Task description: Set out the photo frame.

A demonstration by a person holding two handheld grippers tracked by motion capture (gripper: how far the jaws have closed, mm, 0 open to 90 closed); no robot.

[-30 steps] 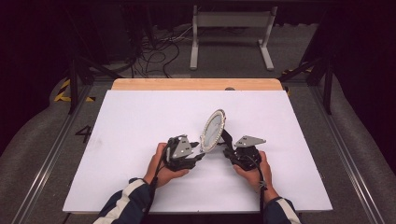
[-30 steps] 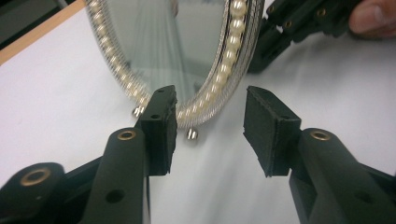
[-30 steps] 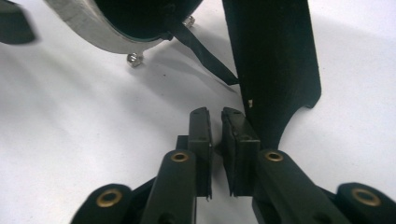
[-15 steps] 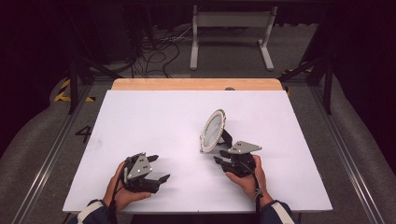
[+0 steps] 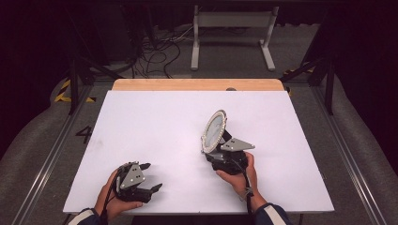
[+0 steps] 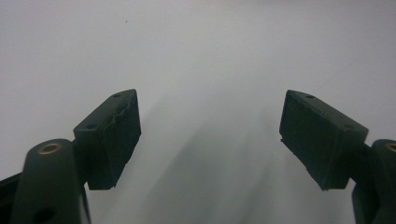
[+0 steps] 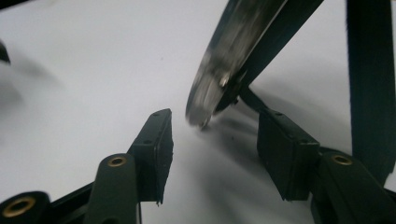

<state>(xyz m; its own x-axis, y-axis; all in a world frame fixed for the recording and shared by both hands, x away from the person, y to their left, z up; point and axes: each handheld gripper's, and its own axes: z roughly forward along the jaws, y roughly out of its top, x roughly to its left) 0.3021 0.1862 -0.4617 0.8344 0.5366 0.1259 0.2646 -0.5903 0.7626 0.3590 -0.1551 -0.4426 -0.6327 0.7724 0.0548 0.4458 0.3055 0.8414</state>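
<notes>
Surface (image 5: 155, 131): plain white, with a light wood strip along the far edge. Round mirror (image 5: 215, 131): silvery face, pale beaded rim, black stand. Left gripper (image 5: 149, 178) and right gripper (image 5: 220, 149): black bodies, grey plates on top. Sleeves: dark-and-white plaid.

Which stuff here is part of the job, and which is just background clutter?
In the job:
- oval mirror propped on its black stand, on the white table
- right gripper, jaws just opened, nothing pressed between them, mirror's lower edge just ahead
- left gripper, open, off to the side

Lying about:
- cables on the floor
- grey metal frame behind the table
</notes>
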